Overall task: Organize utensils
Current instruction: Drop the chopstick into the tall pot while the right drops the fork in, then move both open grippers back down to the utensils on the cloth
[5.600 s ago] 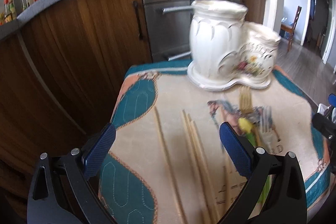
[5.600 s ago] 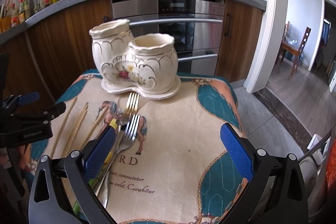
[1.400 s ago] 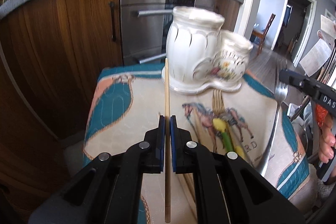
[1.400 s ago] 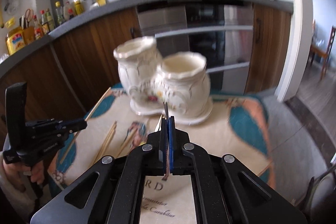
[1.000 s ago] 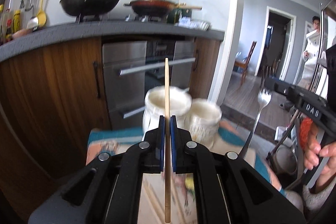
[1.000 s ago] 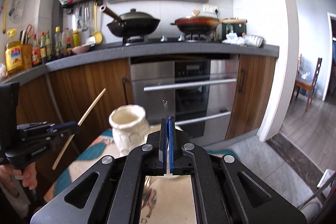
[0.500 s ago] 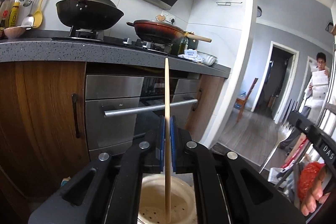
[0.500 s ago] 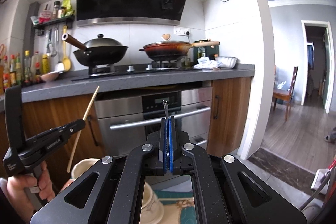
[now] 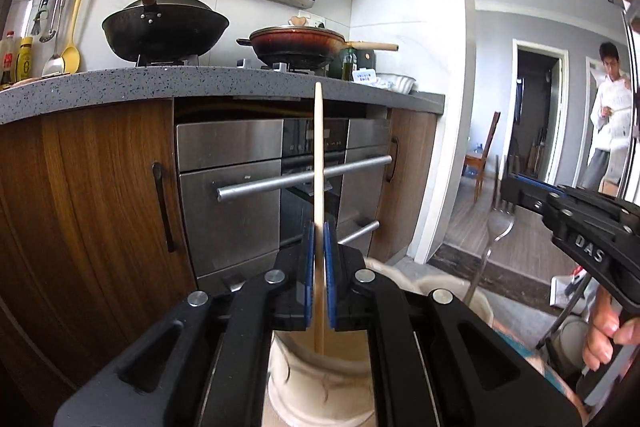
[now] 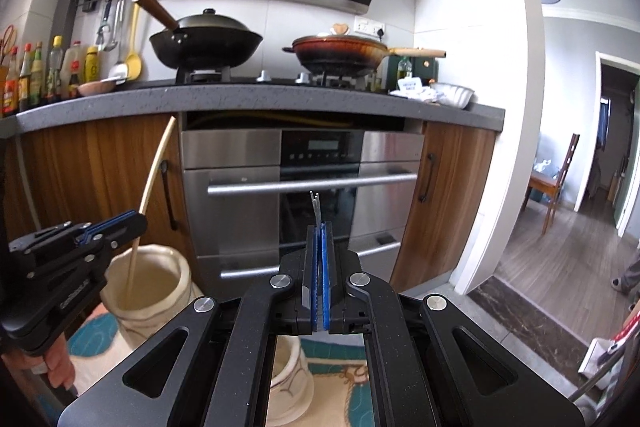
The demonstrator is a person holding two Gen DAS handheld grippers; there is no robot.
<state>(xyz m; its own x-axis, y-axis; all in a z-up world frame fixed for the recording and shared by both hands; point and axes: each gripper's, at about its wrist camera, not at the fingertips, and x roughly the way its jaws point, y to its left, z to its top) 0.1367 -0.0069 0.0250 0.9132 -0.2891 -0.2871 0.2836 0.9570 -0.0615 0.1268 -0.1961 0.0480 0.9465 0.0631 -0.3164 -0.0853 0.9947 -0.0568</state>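
Observation:
My left gripper (image 9: 318,227) is shut on a wooden chopstick (image 9: 319,155), held upright with its lower end inside the taller pot of the cream ceramic holder (image 9: 320,383). In the right wrist view the same chopstick (image 10: 154,179) dips into that pot (image 10: 160,291). My right gripper (image 10: 319,227) is shut on a metal fork (image 10: 316,205), tines up, above the holder's lower pot (image 10: 286,379). The fork (image 9: 490,247) also shows in the left wrist view, its handle reaching down to the lower pot's rim.
The holder stands on a teal and cream cloth (image 10: 340,367). Behind it are a steel oven (image 10: 300,187), wooden cabinets and a grey counter with a wok (image 10: 204,43) and a pan. A person (image 9: 610,115) stands in the far doorway.
Both grippers have come down a little with their utensils. The chopstick's lower end has sunk deeper into the taller pot, and the fork's handle has reached the lower pot.

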